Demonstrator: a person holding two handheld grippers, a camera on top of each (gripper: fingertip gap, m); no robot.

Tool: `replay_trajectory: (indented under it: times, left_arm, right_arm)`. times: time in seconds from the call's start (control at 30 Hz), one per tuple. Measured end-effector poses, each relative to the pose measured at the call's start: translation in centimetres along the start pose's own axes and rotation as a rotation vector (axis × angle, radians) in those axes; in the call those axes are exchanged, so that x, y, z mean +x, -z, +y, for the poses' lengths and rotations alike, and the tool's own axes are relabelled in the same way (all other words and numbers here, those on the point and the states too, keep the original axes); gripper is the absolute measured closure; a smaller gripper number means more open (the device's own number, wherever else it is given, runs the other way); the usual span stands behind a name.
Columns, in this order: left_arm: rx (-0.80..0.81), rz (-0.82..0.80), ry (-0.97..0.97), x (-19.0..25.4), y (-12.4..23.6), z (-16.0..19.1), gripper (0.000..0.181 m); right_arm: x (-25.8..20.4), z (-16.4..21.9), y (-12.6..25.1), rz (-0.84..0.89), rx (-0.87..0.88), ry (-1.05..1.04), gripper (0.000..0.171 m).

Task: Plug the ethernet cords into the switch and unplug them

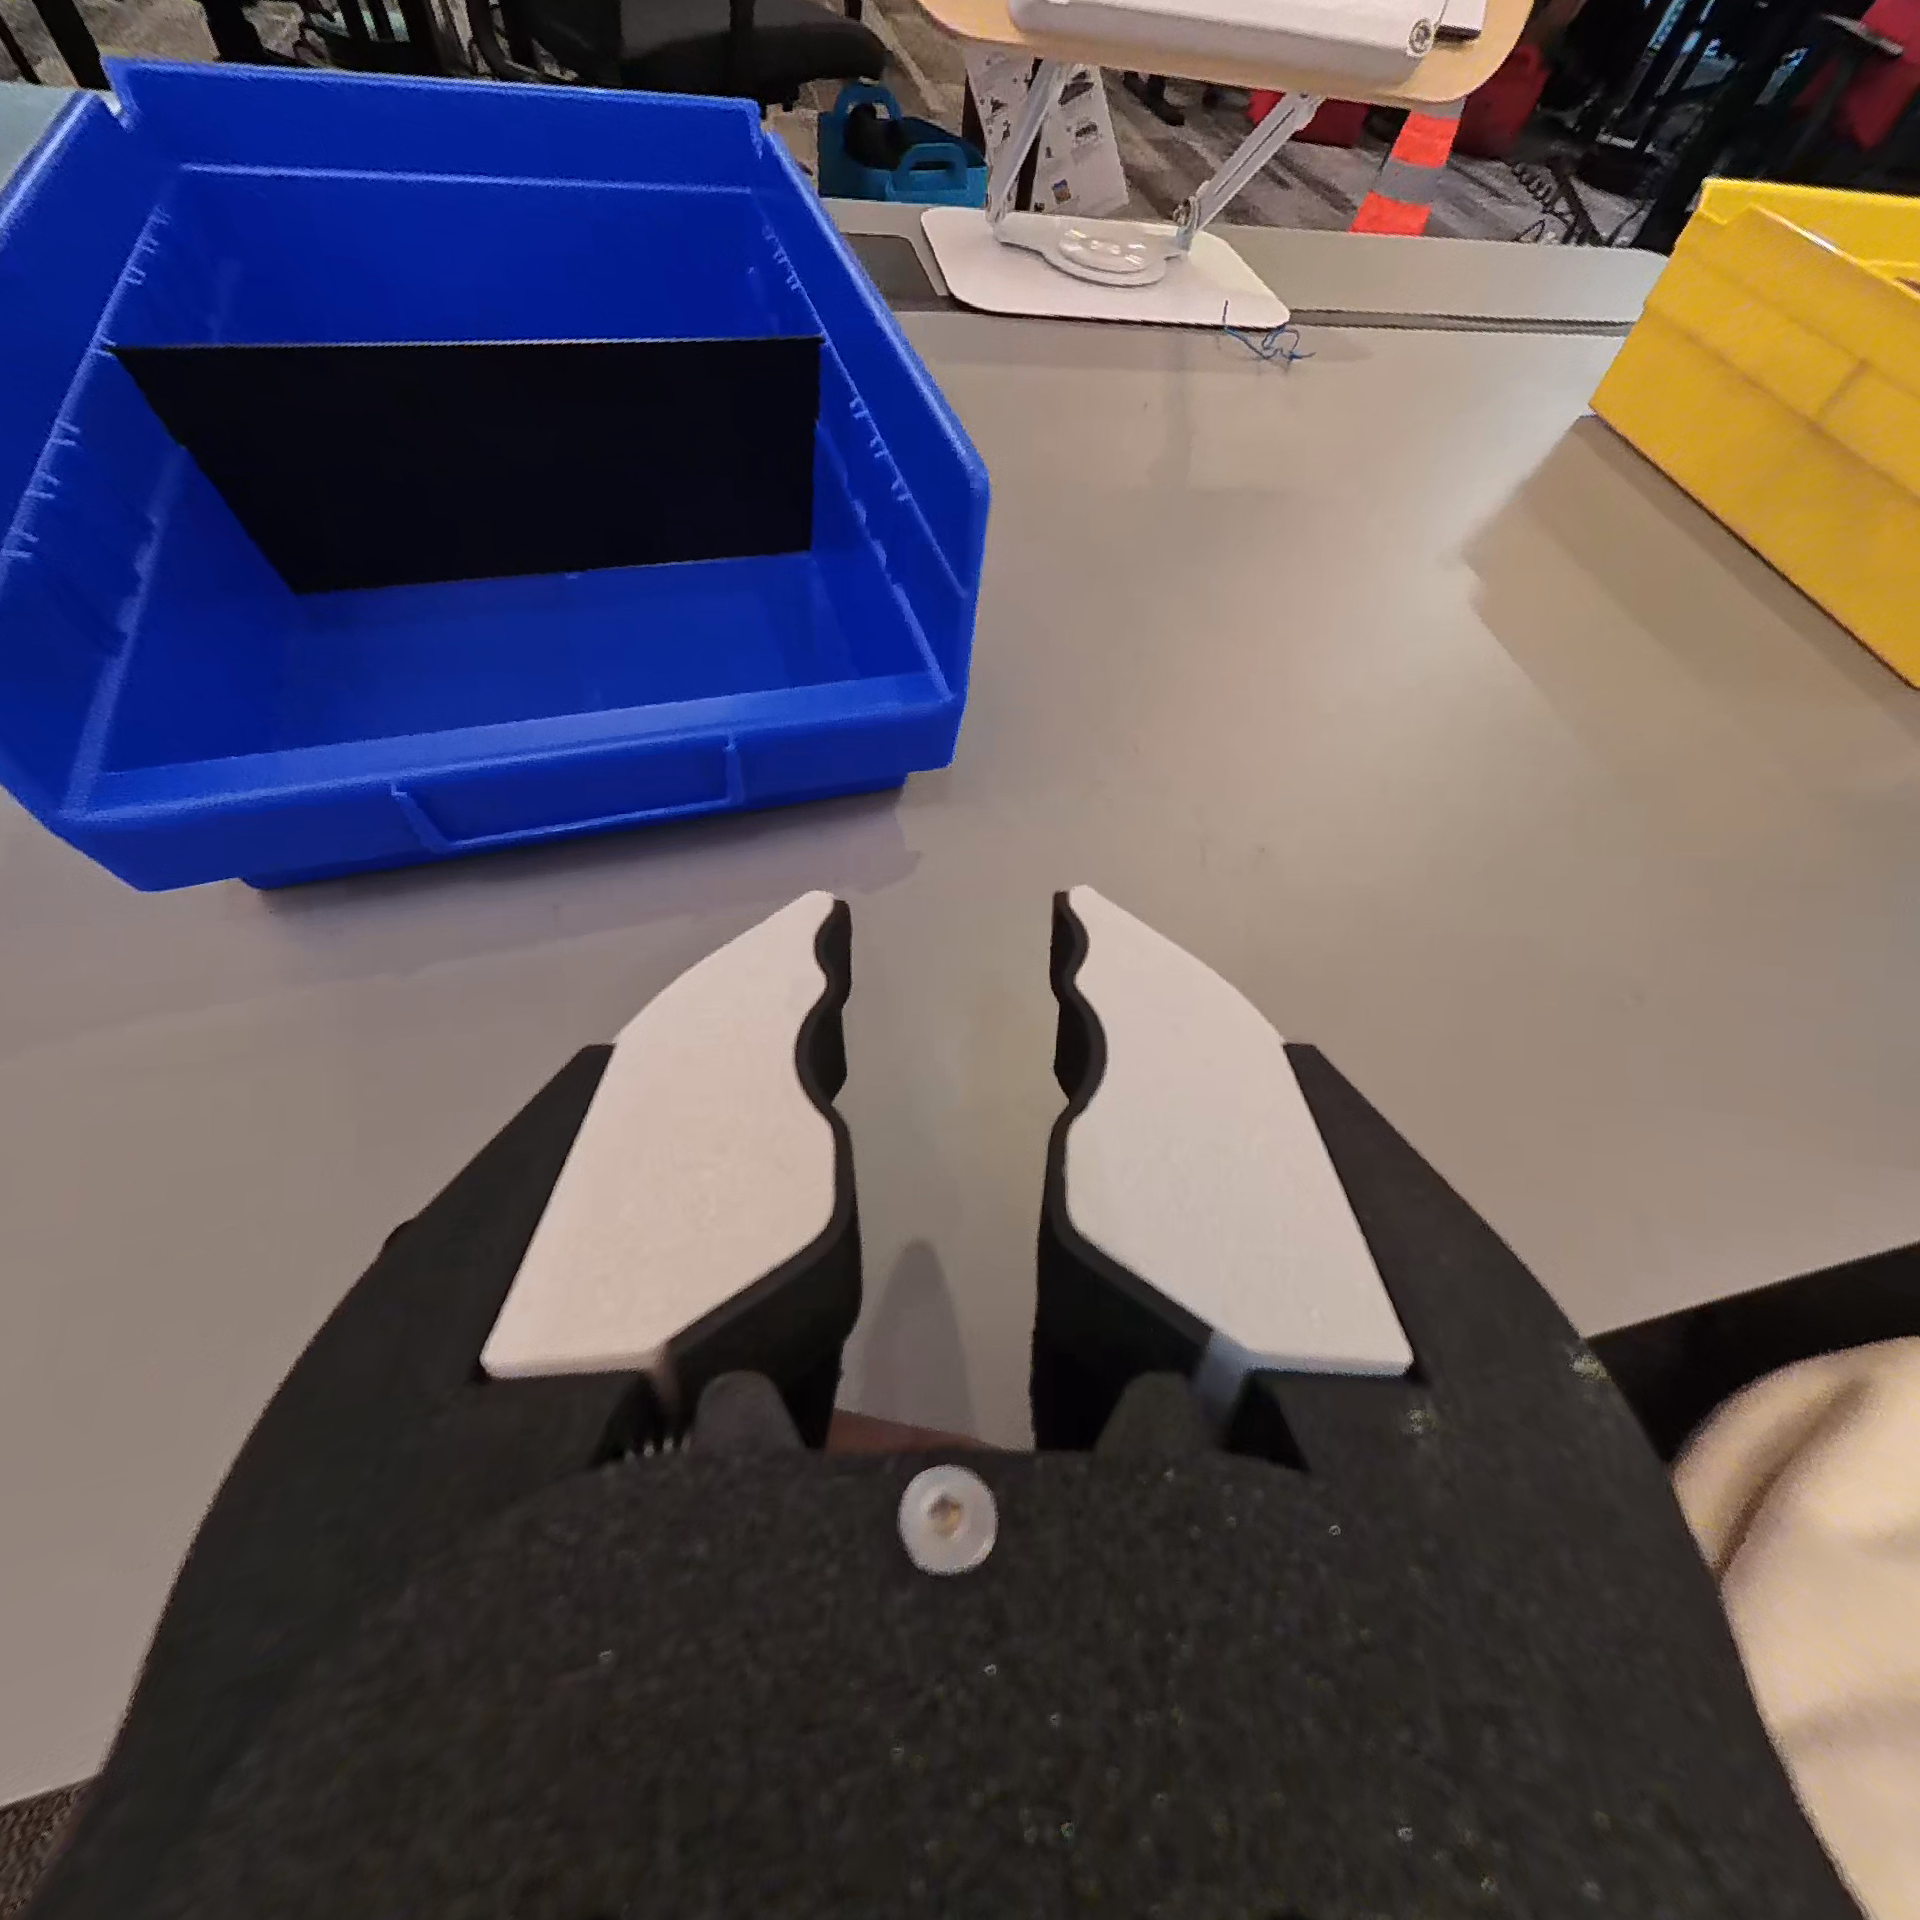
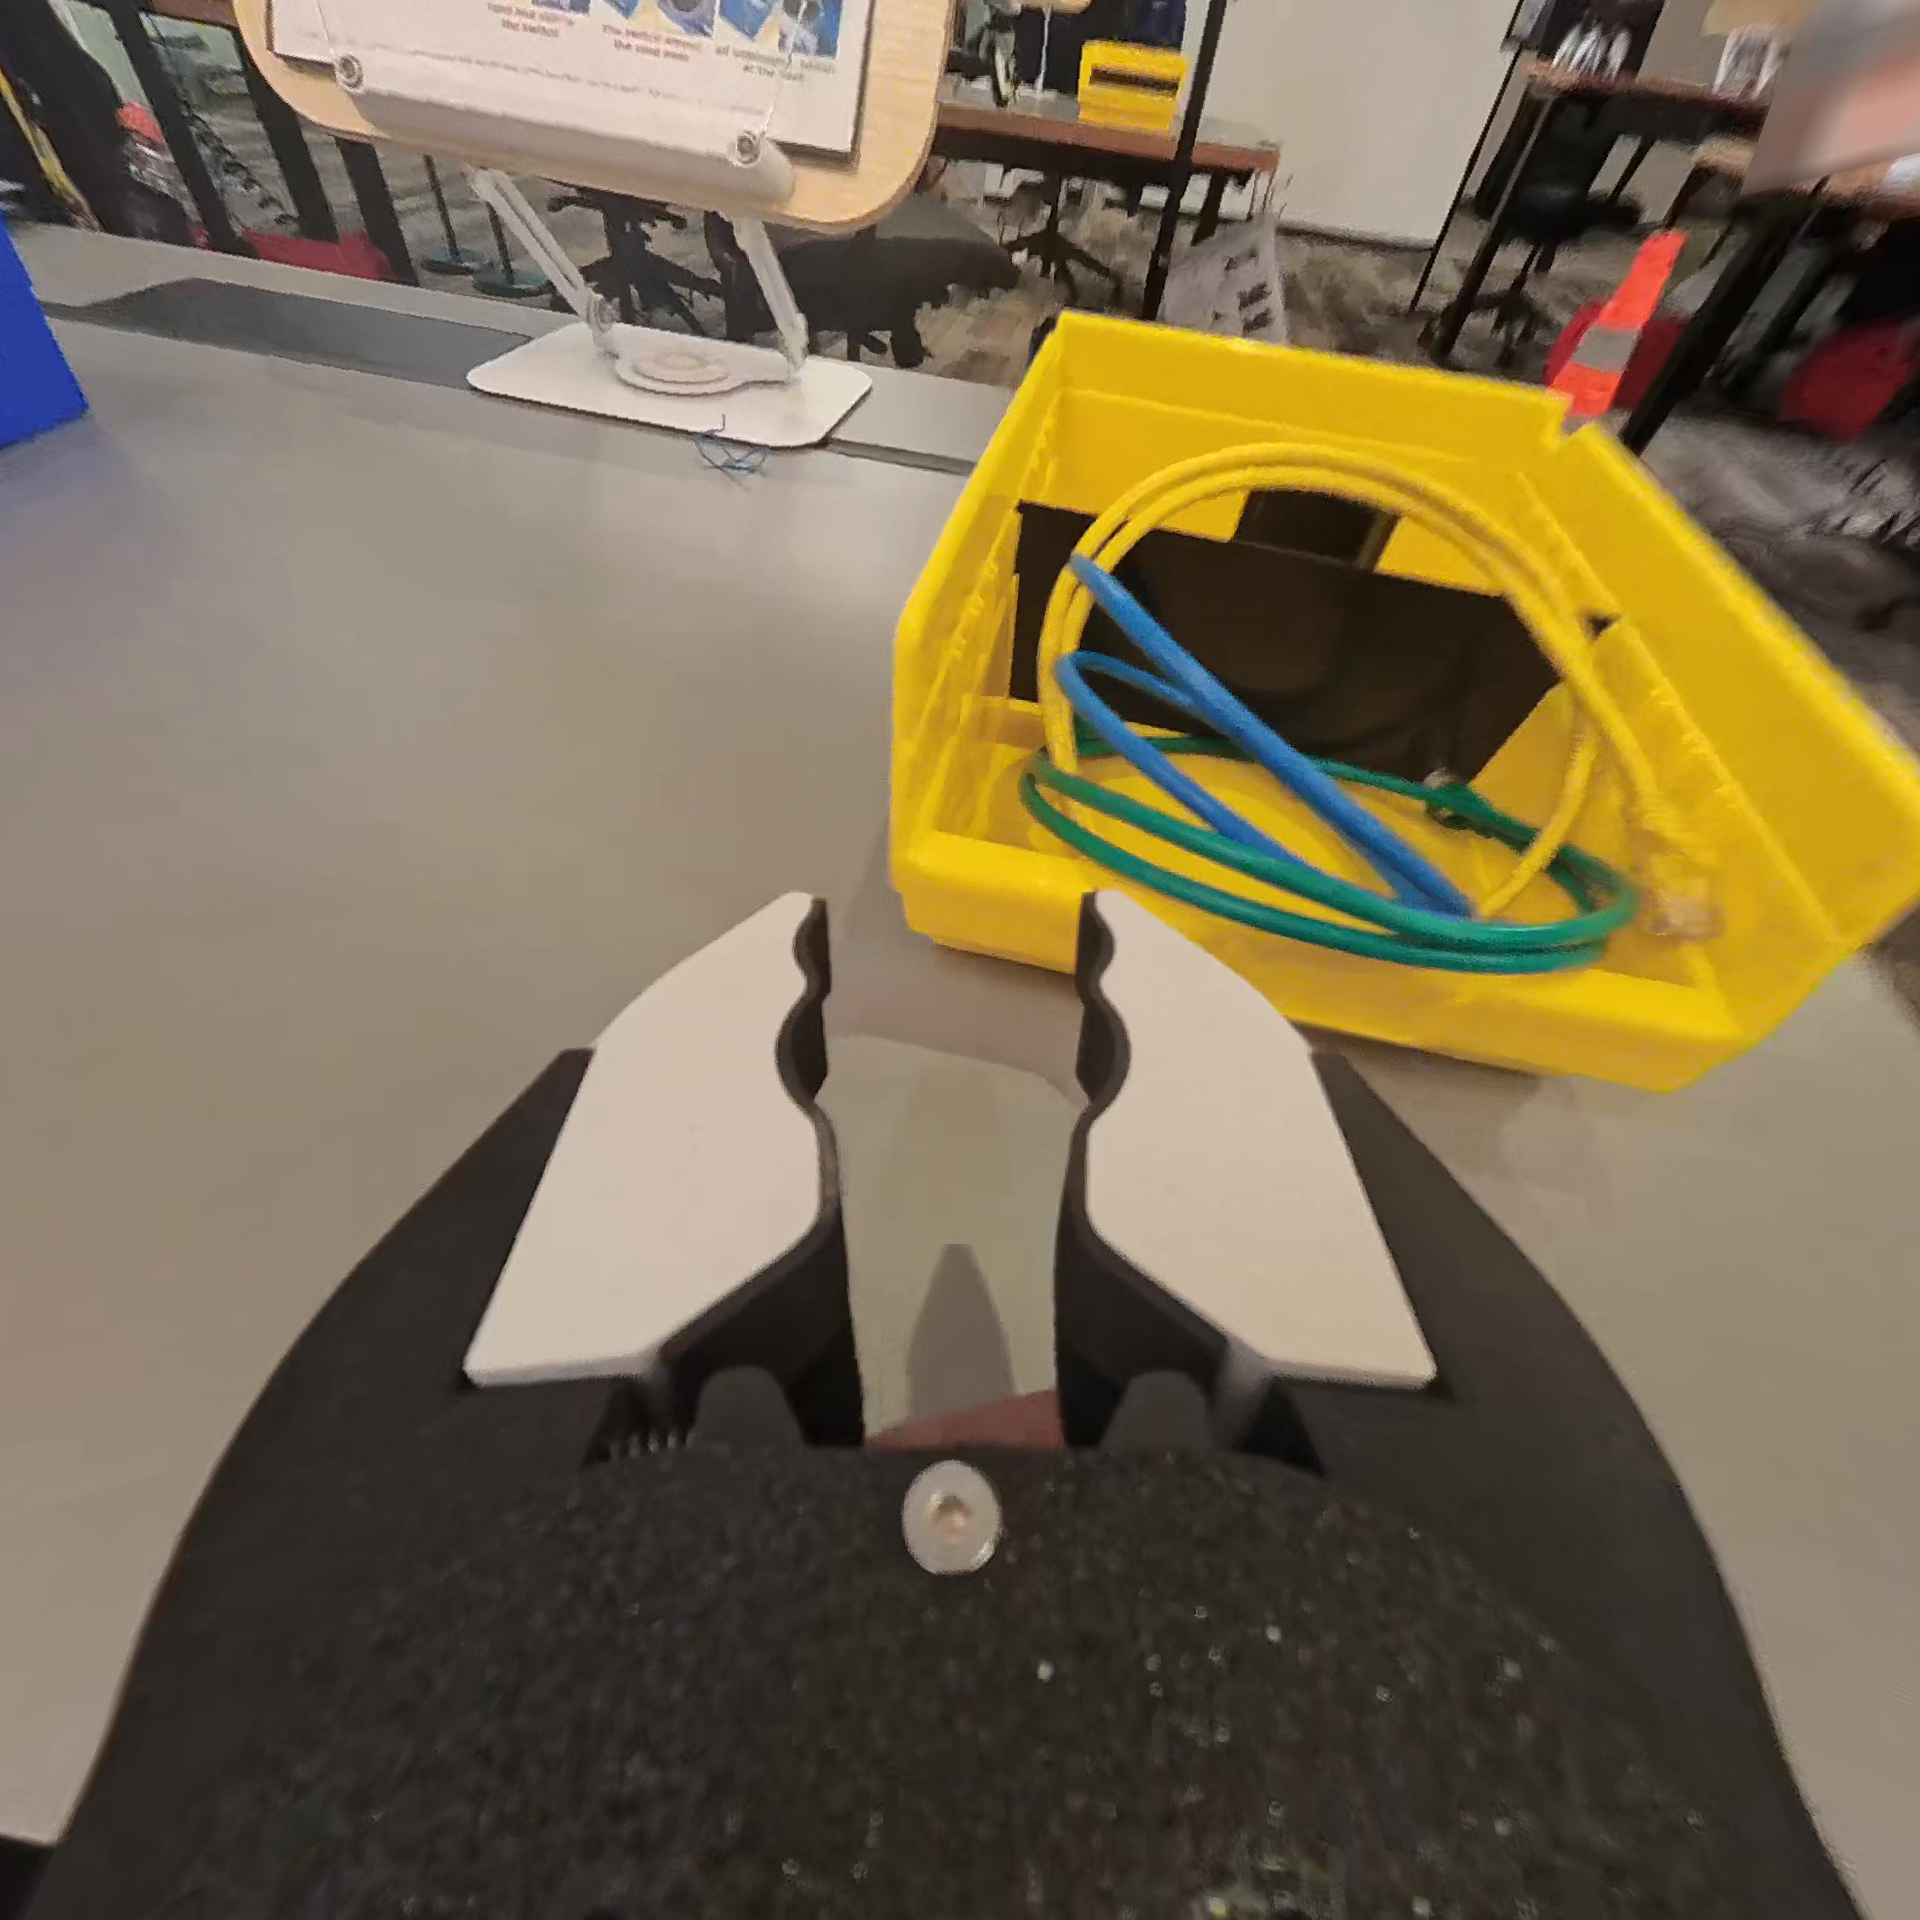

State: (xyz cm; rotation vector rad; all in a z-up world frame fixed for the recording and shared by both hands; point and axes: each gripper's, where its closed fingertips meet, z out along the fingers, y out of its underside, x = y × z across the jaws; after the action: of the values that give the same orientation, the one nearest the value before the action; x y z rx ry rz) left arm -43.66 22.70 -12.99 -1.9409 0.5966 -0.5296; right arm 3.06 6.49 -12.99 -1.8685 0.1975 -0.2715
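A yellow bin (image 2: 1756,707) on the grey table holds coiled ethernet cords: a yellow one (image 2: 1558,644), a blue one (image 2: 1236,748) and a green one (image 2: 1299,914). A black divider stands inside it. My right gripper (image 2: 951,914) is open and empty, just short of the bin's near left corner. My left gripper (image 1: 951,914) is open and empty above the bare table, in front of a blue bin (image 1: 499,769) with a black divider (image 1: 499,457). The yellow bin's edge shows at the right of the left wrist view (image 1: 1766,416). No switch is in view.
A white stand with a tilted board (image 2: 665,374) sits at the table's far edge, also in the left wrist view (image 1: 1101,260). A small blue thread (image 1: 1268,343) lies near its base. Chairs, tables and an orange cone (image 2: 1610,322) stand beyond.
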Motion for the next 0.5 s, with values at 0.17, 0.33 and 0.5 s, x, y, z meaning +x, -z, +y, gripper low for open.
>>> replay_trajectory:
  times: [0.17, 0.33, 0.5]
  left_arm:
    - [0.003, 0.005, -0.035, 0.7, 0.3, 0.1, 0.145]
    - [-0.008, -0.002, -0.062, 0.9, 0.1, 0.3, 0.145]
    - [-0.021, 0.004, -0.073, 1.0, -0.3, 0.5, 0.145]
  right_arm:
    - [-3.3, -0.3, -3.8, -0.097, -0.059, -0.067, 0.103]
    - [-2.6, -1.9, -7.9, -0.001, -0.068, -0.074, 0.093]
    - [-5.0, -2.1, -8.6, -0.113, -0.078, -0.007, 0.090]
